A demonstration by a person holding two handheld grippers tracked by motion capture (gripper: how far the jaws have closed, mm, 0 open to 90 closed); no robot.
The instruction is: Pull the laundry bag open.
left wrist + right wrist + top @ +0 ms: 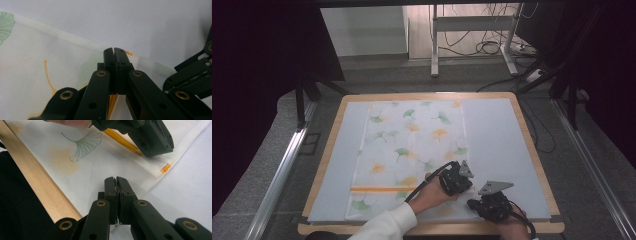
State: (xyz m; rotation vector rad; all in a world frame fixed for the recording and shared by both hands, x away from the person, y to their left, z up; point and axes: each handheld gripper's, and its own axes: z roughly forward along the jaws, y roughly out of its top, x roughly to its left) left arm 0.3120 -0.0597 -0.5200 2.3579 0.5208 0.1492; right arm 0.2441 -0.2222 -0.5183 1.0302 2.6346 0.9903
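1. Cloth (412, 150), white and printed with green and yellow leaves and an orange stripe (382, 189), was seen spread flat down the middle of the table (522, 135), from near its far edge to its near edge, on a pale blue mat (497, 140).
2. The left gripper (460, 181) was held at the cloth's right edge, near the table's near right corner; its jaws were closed, and a fold of cloth appeared to be pinched between them.
3. The right gripper (476, 204) was held just beside it, at the cloth's near right corner; its jaws were closed on a thin layer of fabric.
4. The cloth was judged light, thin and limp, likely to sag and crease once lifted, and unlikely to be damaged.
5. Hold was judged best taken at the hemmed edge or a corner, where the weave was doubled and less likely to slip.
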